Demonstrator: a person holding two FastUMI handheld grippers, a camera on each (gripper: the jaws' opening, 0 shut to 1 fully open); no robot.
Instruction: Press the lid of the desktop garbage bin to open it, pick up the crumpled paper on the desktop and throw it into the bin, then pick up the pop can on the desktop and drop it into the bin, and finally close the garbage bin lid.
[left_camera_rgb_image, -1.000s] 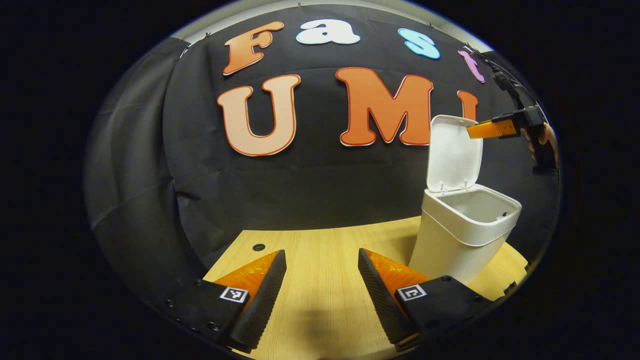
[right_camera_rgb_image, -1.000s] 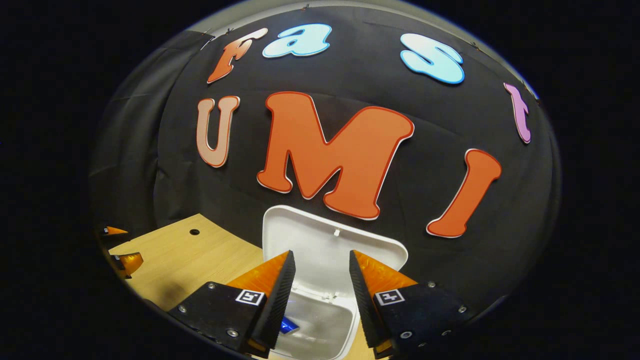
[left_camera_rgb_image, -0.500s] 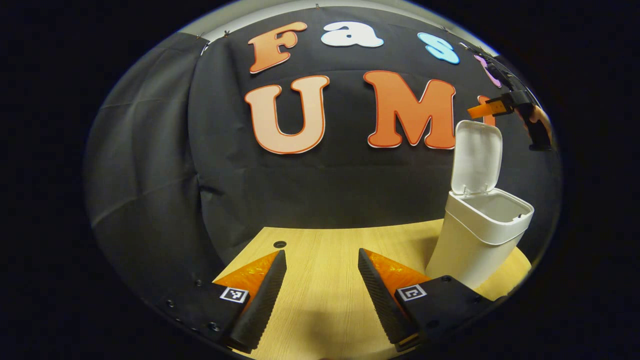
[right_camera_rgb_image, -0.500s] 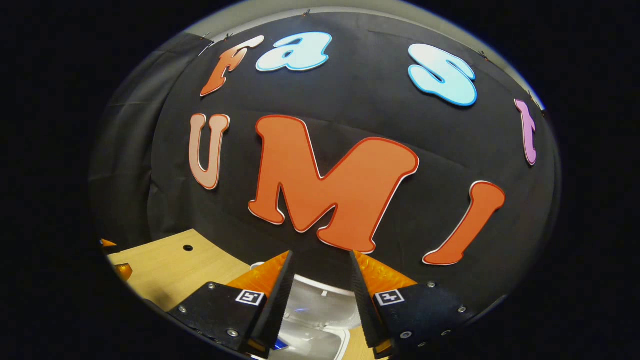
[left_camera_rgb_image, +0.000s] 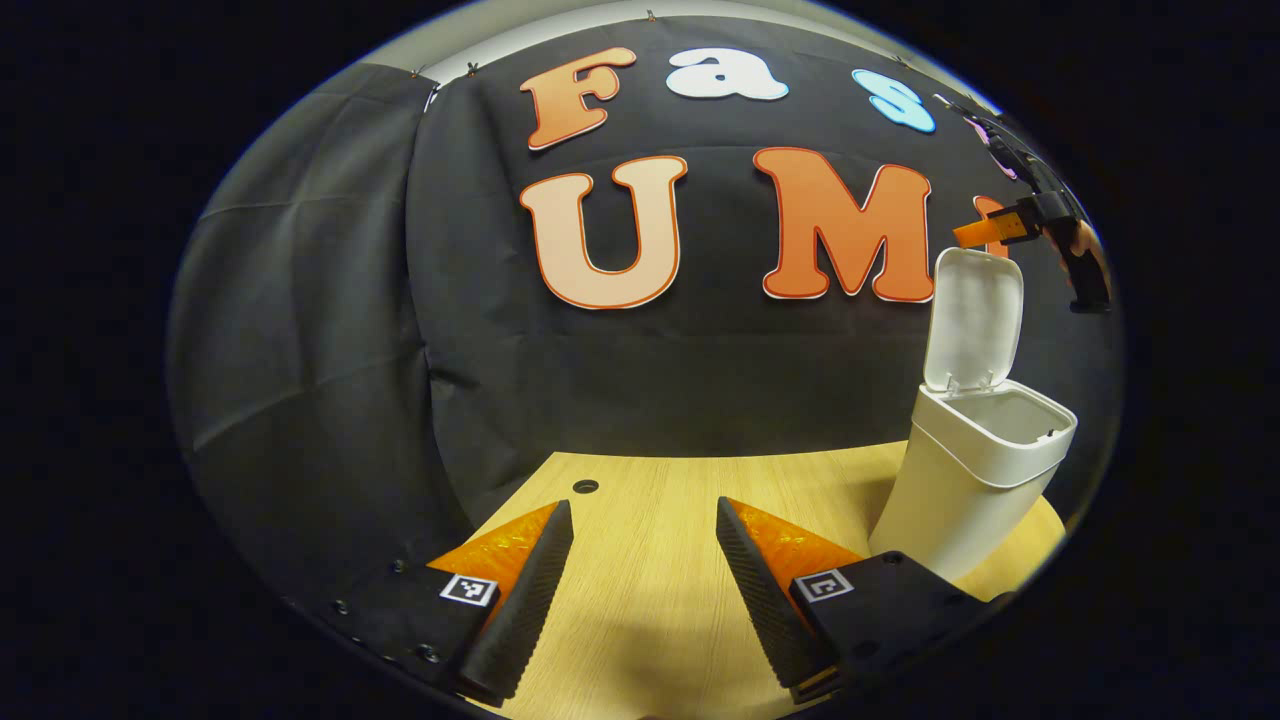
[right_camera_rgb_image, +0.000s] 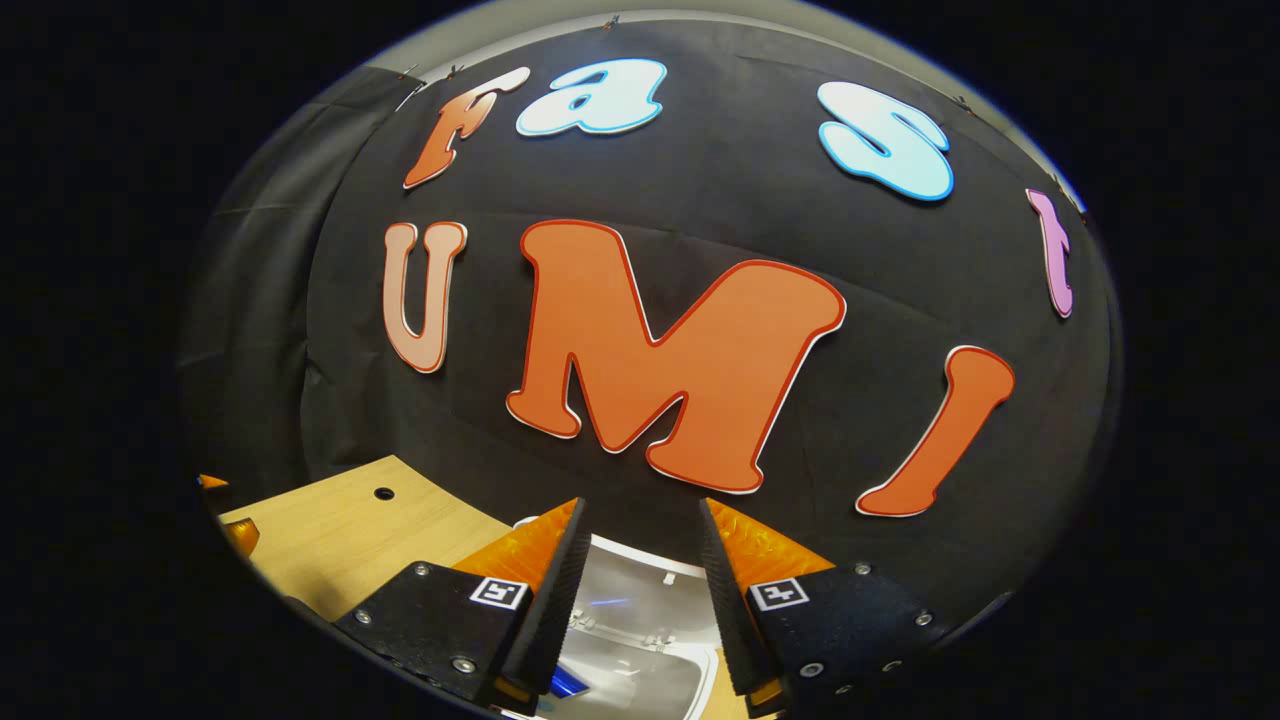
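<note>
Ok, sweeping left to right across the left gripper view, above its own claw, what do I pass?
Small hole in the table → bare wooden table → open white bin with its lid standing up → the right claw high by the lid's top edge, with the hand holding it.

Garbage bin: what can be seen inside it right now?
In the right gripper view, the open garbage bin shows a blue object low inside, partly hidden behind a gripper finger; probably the can. Crumpled paper cannot be made out.
</note>
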